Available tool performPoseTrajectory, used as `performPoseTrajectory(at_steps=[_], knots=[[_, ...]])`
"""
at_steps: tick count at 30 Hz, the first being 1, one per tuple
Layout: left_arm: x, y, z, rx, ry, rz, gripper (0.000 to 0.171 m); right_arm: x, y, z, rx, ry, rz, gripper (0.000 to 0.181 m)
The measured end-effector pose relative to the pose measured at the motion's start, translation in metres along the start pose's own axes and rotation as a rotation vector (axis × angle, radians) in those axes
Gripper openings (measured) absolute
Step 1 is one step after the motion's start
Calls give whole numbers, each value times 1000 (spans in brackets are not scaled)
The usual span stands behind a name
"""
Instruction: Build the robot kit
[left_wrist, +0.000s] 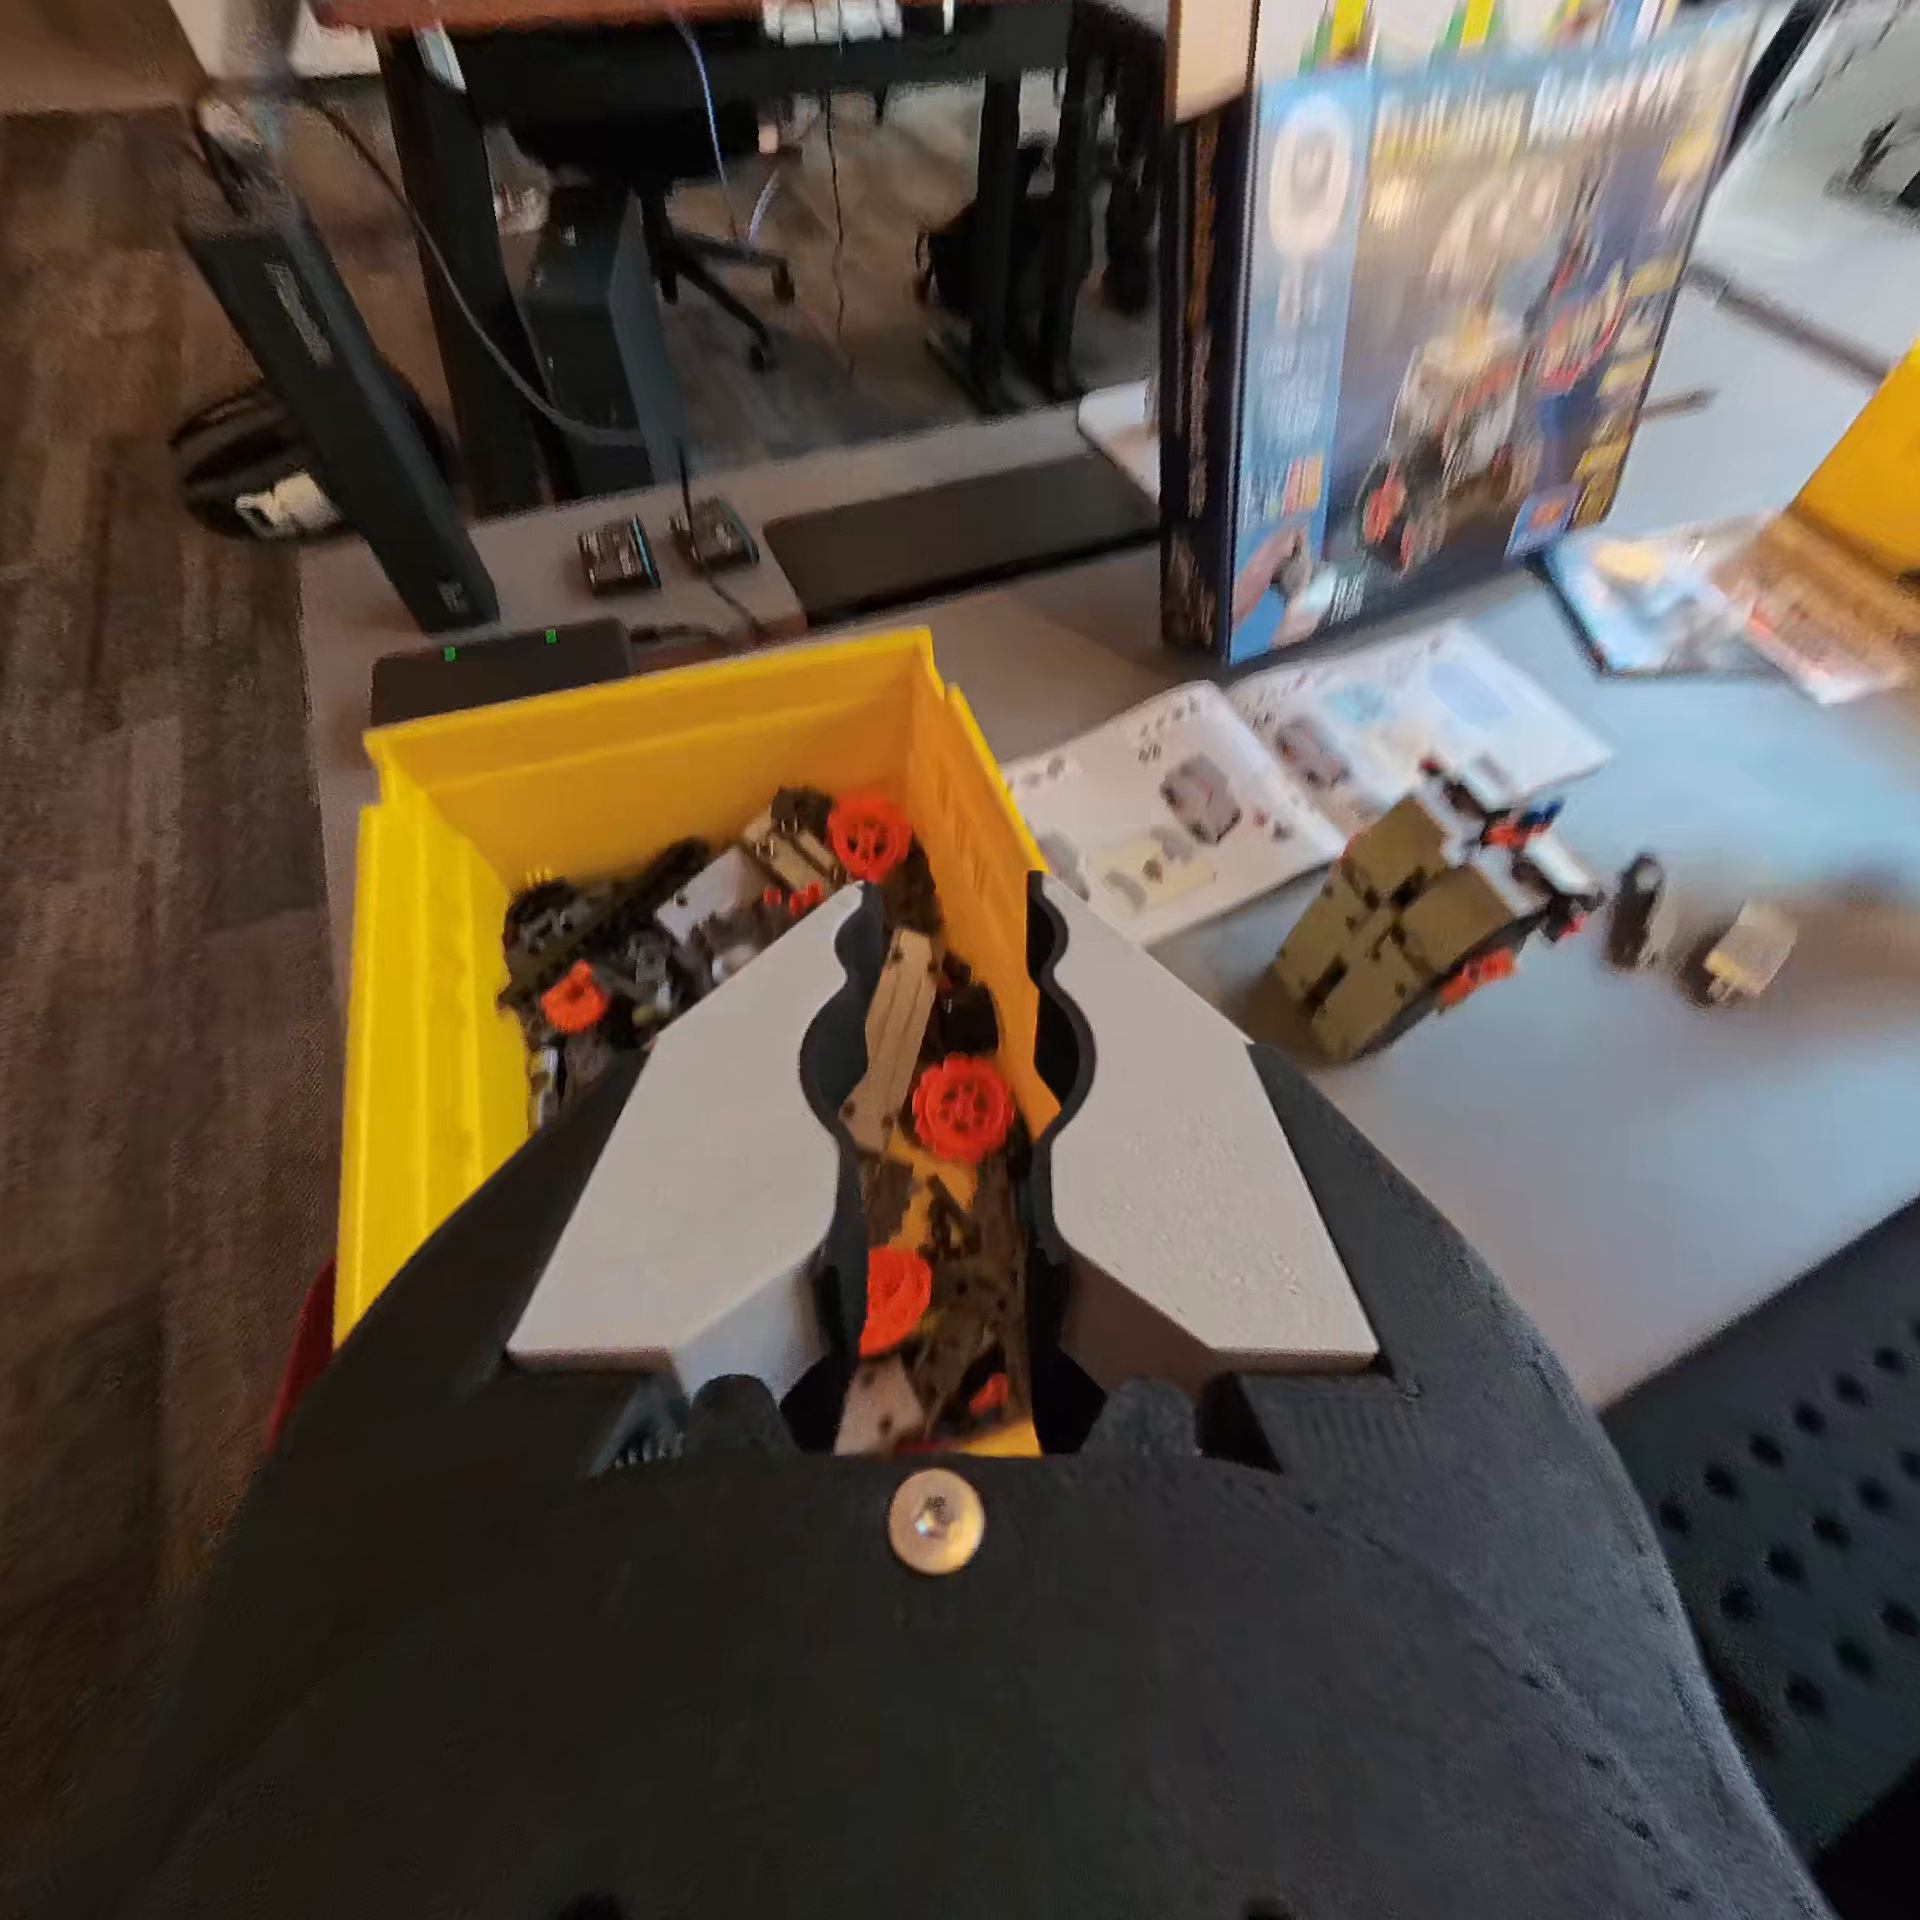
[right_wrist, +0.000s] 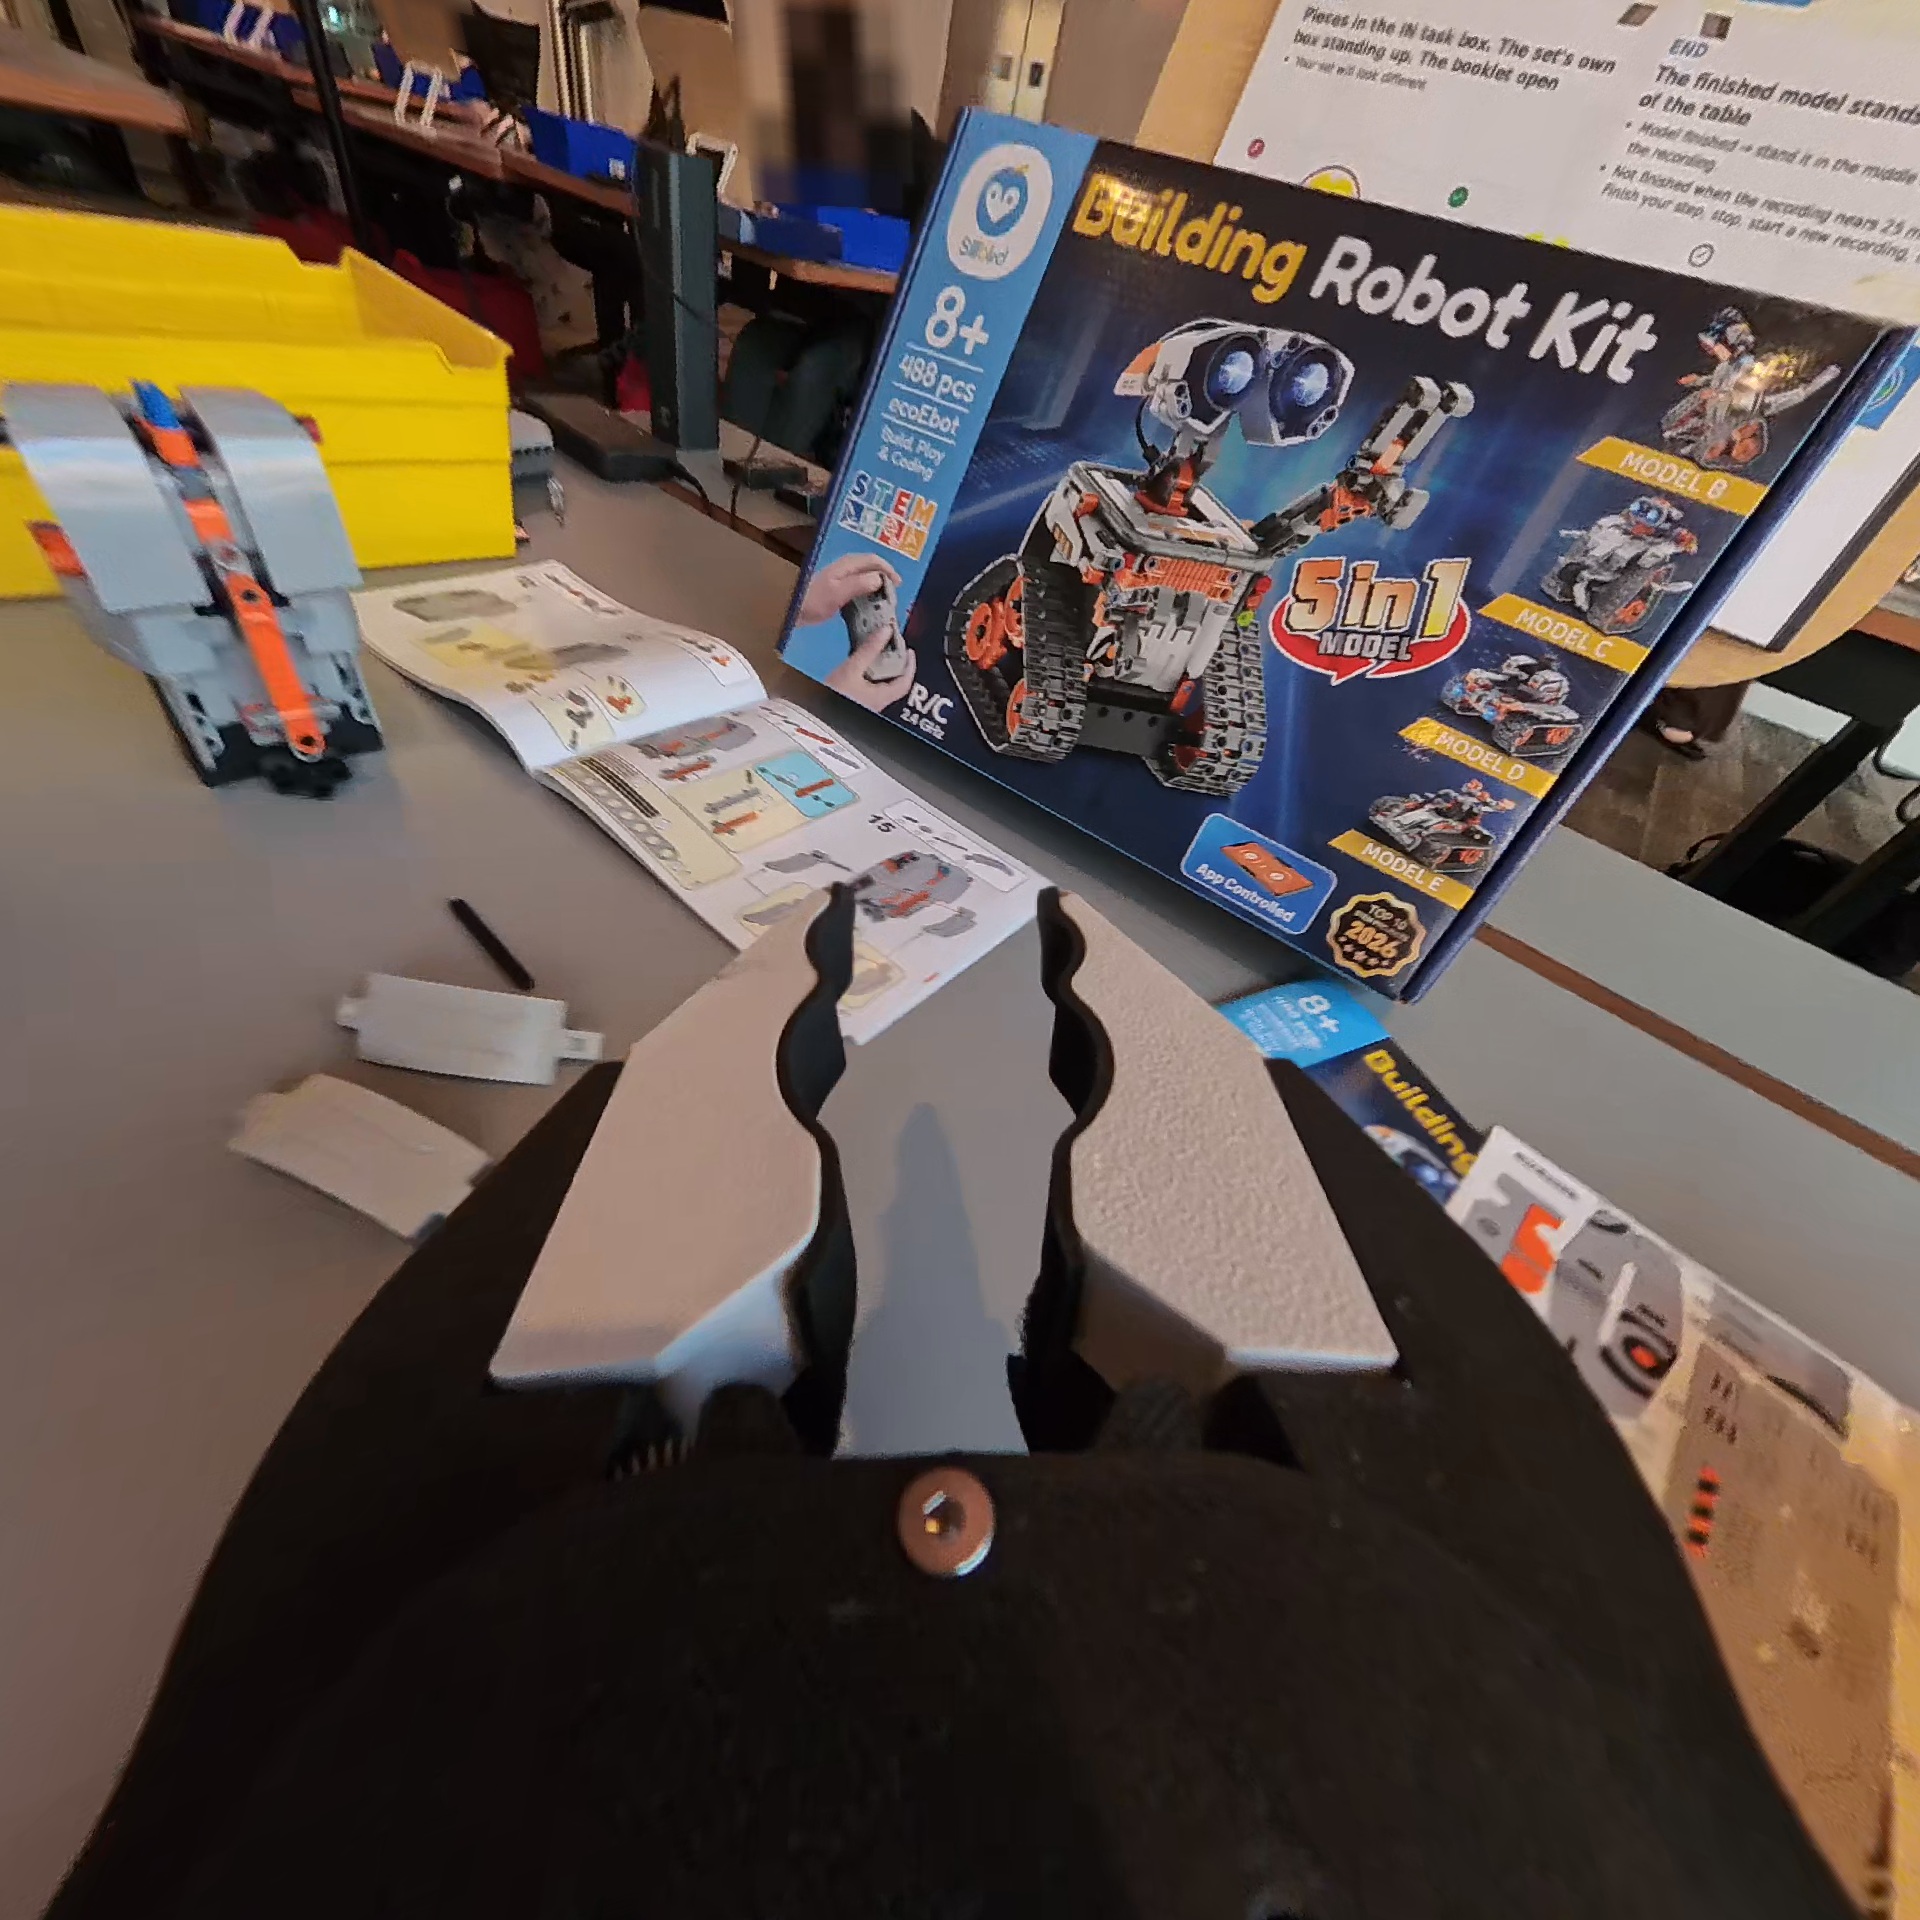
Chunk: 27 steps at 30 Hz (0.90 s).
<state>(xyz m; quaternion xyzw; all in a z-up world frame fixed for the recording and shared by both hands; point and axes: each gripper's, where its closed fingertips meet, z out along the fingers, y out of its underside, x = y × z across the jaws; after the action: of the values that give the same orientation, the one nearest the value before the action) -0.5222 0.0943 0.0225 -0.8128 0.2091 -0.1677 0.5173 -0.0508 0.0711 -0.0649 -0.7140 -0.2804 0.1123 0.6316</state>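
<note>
— Claws first: how do they stand?

— Left claw (left_wrist: 945, 894) hangs over the yellow bin (left_wrist: 665, 717), fingers parted and gripping nothing, tilted down into the bin. Between its fingers show loose bricks (left_wrist: 727, 914), dark, grey and tan, with orange gears (left_wrist: 961, 1107) among them. Right claw (right_wrist: 940, 904) is parted too and empty, low over the bare grey bench (right_wrist: 156, 1039), its tips just short of the open booklet (right_wrist: 665, 727).

— What lies near the right claw?

— To its left, two pale grey panels (right_wrist: 457, 1023) lie flat on the bench, a thin black pin (right_wrist: 490, 943) just beyond them. At right, a clear bag (right_wrist: 1683, 1403) with printed sheets inside.

— Farther off?

— A half-built model (right_wrist: 208, 582), grey with an orange beam, stands on the bench beside the booklet, the bin behind it. The left view shows that model (left_wrist: 1423, 925) right of the bin, past the booklet (left_wrist: 1247, 790).

— Any writing?

— The kit box (right_wrist: 1299, 540) stands upright behind the booklet, printed with a tracked robot and lettering. A white sheet (right_wrist: 1662, 125) with printed text hangs behind it, seen only in the right view. Only the left view shows the bin's contents, plus a black desk (left_wrist: 727, 62) and chair on the floor beyond.
</note>
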Motion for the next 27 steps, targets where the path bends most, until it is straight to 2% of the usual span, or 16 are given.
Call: performPoseTrajectory(at_steps=[3,7,10,13,15,17,21,23,27], knots=[[10,-44,-1,178,65,-85,25,-9,-1,-7,11,32,89,34],[45,-87,-15,459,176,-272,22,-14,-2,-11,26,26,162,34],[70,-92,-22,689,213,-405,18,-7,1,-9,12,35,140,35],[69,-77,-11,777,71,-447,15,5,14,-3,-61,61,98,38],[74,-76,1,794,35,-454,15,12,21,-1,-99,87,113,39],[85,-72,19,730,35,-425,15,10,25,-1,-105,70,194,39],[88,-56,41,664,-102,-303,15,3,28,-7,-101,38,338,38],[84,-54,46,654,-140,-276,15,4,26,-9,-90,38,341,37],[83,-54,55,638,-114,-292,15,9,29,-9,-99,61,329,37]])
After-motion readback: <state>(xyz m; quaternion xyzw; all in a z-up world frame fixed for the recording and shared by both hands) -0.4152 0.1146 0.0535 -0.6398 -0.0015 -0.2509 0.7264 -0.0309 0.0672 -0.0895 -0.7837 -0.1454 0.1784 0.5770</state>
